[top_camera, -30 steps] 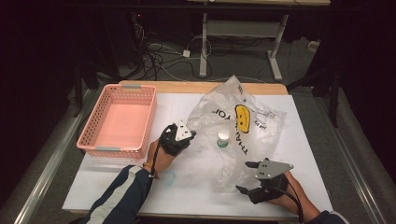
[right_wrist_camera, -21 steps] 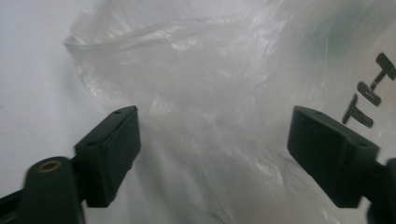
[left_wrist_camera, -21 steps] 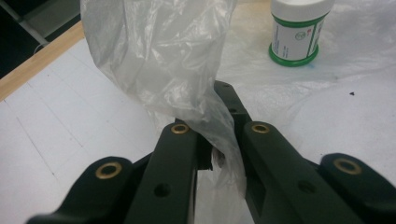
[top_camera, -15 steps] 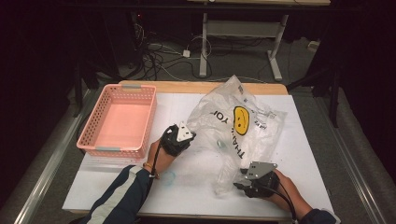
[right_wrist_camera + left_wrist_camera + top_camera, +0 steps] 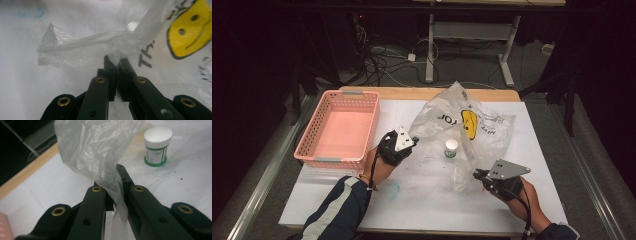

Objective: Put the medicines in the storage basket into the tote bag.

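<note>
A clear plastic bag [image 5: 472, 127] with a yellow smiley face and black lettering lies crumpled on the white table. My left gripper [image 5: 413, 143] is shut on the bag's left edge; the film [image 5: 100, 157] rises from between its jaws. My right gripper [image 5: 477, 174] is shut on a twisted strip of the bag [image 5: 100, 46] at its near right corner. A small white-lidded jar with a green label [image 5: 451, 148] stands upright between the two grippers, under or inside the bag's film. The same jar [image 5: 157, 146] stands beyond the left jaws.
A pink plastic basket [image 5: 341, 128] stands empty at the table's left. A faint blue ring mark [image 5: 392, 190] lies on the tabletop by the left forearm. The wooden table edge [image 5: 427, 93] runs along the back, with cables and a desk frame on the floor beyond.
The right gripper has moved left toward the bag's near corner and shut on it. The bag's near side has shifted a little. The left gripper has kept its place.
</note>
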`<state>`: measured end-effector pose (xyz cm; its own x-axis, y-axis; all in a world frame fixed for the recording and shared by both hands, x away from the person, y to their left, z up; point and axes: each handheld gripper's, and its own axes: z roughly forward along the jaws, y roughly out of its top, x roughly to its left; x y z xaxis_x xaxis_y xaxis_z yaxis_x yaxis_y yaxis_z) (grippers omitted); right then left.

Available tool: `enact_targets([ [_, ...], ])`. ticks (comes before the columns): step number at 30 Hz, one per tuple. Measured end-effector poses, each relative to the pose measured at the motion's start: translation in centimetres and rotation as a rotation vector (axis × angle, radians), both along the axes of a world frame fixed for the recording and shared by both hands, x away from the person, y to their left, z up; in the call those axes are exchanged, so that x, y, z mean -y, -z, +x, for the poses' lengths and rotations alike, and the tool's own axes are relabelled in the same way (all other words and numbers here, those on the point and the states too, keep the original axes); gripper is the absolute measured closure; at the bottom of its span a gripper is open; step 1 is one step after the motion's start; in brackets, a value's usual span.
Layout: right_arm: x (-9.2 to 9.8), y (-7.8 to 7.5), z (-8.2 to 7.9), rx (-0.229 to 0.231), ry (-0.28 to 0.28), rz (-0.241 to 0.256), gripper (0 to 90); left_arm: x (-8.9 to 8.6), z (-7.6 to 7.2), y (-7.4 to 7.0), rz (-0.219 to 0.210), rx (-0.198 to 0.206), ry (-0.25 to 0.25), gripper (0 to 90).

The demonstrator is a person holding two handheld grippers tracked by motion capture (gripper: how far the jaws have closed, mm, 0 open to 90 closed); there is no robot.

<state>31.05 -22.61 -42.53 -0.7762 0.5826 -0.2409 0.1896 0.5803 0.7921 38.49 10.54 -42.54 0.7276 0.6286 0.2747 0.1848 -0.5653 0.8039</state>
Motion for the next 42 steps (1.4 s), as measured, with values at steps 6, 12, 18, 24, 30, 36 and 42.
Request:
enact_targets([
  [6, 1.1, -3.3, -0.7, 0.116, 0.032, 0.098, 89.2, -1.9, -1.7, -2.2, -0.044, 0.049, -0.009, 85.5],
  [12, 1.6, -5.7, -1.1, 0.199, 0.053, 0.13, 89.4, -2.7, -2.6, -4.2, -0.075, 0.11, -0.005, 85.4],
  [18, 2.4, -8.1, 0.3, 0.264, 0.092, 0.182, 89.5, -3.5, -2.5, -5.9, -0.11, 0.151, -0.022, 85.4],
  [24, 3.9, -10.4, 1.8, 0.302, 0.145, 0.233, 89.7, -4.2, -2.2, -7.9, -0.12, 0.184, -0.037, 85.5],
  [30, 5.5, -12.3, 2.6, 0.336, 0.188, 0.26, 89.8, -4.6, -2.2, -9.3, -0.127, 0.206, -0.04, 85.5],
  [36, 5.9, -13.3, 2.8, 0.358, 0.206, 0.27, 89.9, -4.4, -2.2, -9.7, -0.149, 0.218, -0.034, 85.5],
  [42, 5.6, -12.4, 3.5, 0.334, 0.21, 0.275, 89.9, -3.9, -1.5, -8.9, -0.151, 0.192, -0.027, 85.4],
])
